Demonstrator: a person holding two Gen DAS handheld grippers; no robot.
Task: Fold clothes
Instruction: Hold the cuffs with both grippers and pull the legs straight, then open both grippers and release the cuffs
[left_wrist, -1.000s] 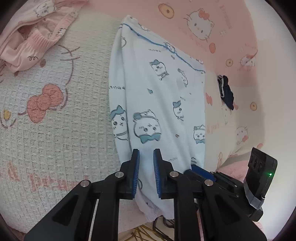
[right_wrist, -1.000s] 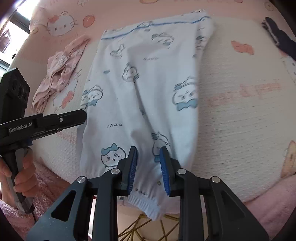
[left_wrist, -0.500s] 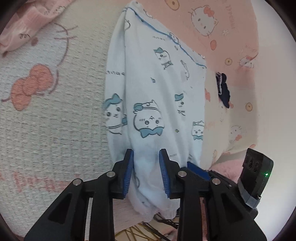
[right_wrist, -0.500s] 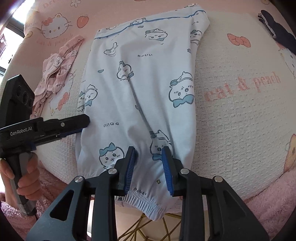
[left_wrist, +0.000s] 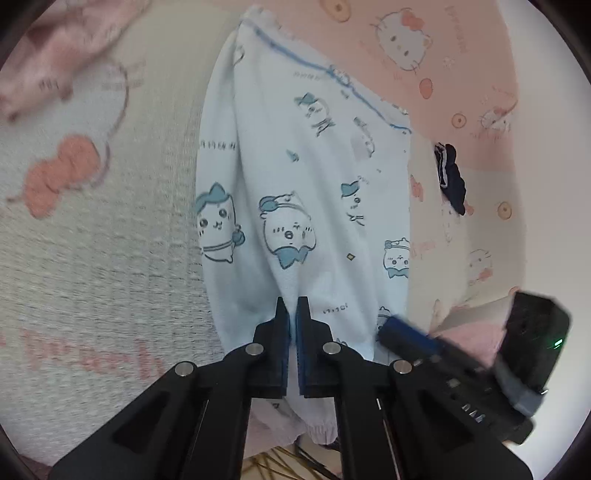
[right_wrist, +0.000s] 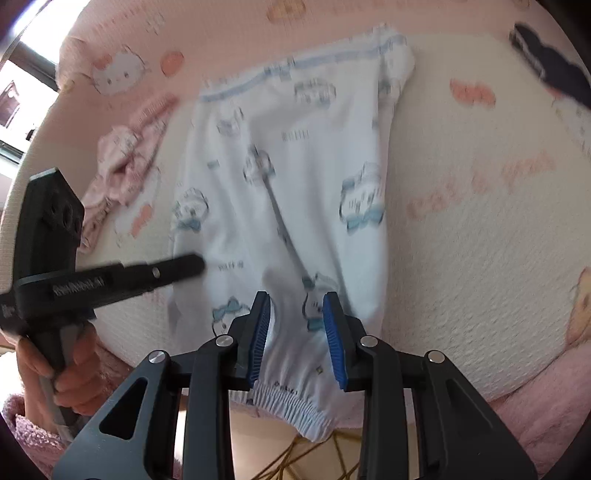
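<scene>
Pajama pants (left_wrist: 295, 206), seemingly flat, cartoon-printed

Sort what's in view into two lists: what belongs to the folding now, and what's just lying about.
In the job:
- light blue pajama pants
- left gripper, shut on the pants
- right gripper, open around the cuff

Lying about:
- pink garment
- dark navy item
- Hello Kitty blanket

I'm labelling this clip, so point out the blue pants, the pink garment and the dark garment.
blue pants (left_wrist: 303, 177), left wrist view, on the mid leg fabric.
pink garment (right_wrist: 123, 164), right wrist view, on its crumpled middle.
dark garment (left_wrist: 452, 181), left wrist view, on its dark centre.
</scene>
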